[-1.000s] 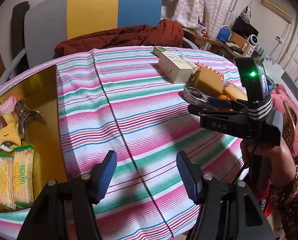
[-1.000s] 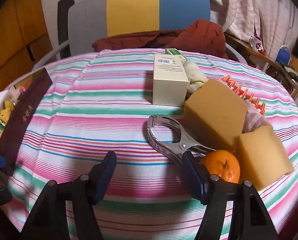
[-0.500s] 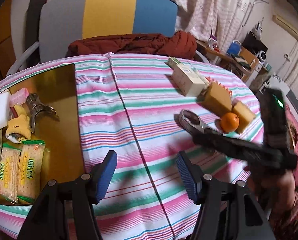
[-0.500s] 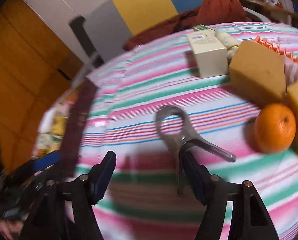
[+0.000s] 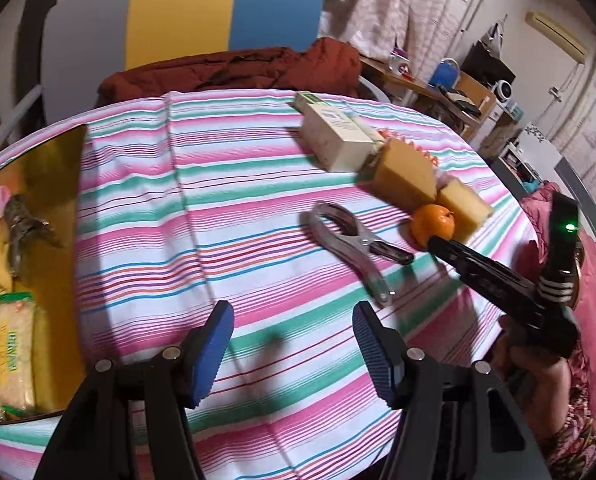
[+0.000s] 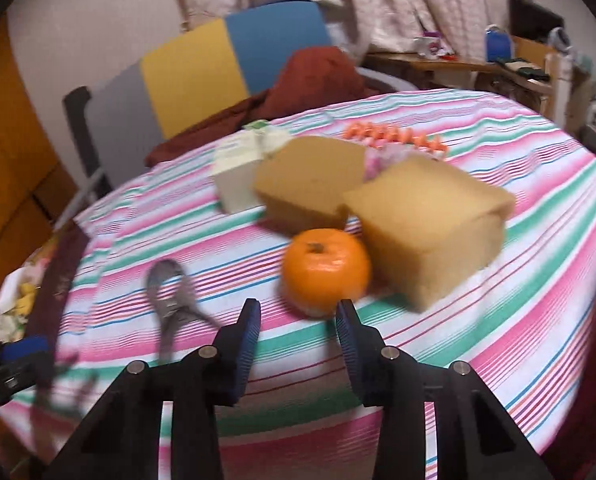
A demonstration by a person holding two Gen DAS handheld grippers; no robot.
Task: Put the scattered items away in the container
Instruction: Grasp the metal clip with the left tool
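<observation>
While the right gripper [image 6: 297,322] lines up on the round orange tangerine [image 6: 325,270], its blue-padded jaws are narrowing w/ the fruit just past the tips, not yet between the pads, so nothing is held. The left gripper [image 5: 291,350] hangs over bare striped pink-and-green tablecloth [image 5: 234,216], jaws wide apart & empty. The tangerine sits touching the smaller yellow foam block [image 6: 430,232], w/ a larger tan foam block [image 6: 310,184] just behind; the silver metal spring clamp [image 5: 354,248] lies apart, toward the table's middle. The gold-lined shallow tray [image 5: 54,168], i.e. the container, is at the far left edge, well apart from the fruit, already holding cracker packs & small bits. Risks, as I judge them: jaws closing before the fruit is properly inside could pinch only its near curve & squirt it away, maybe rolling off the table edge. The right view is blurred, so exact alignment is hard to tell. A pad could also snag the foam block beside it & drag both. Round fruit on cloth rolls easily; a deeper reach before the squeeze looks safer.
</observation>
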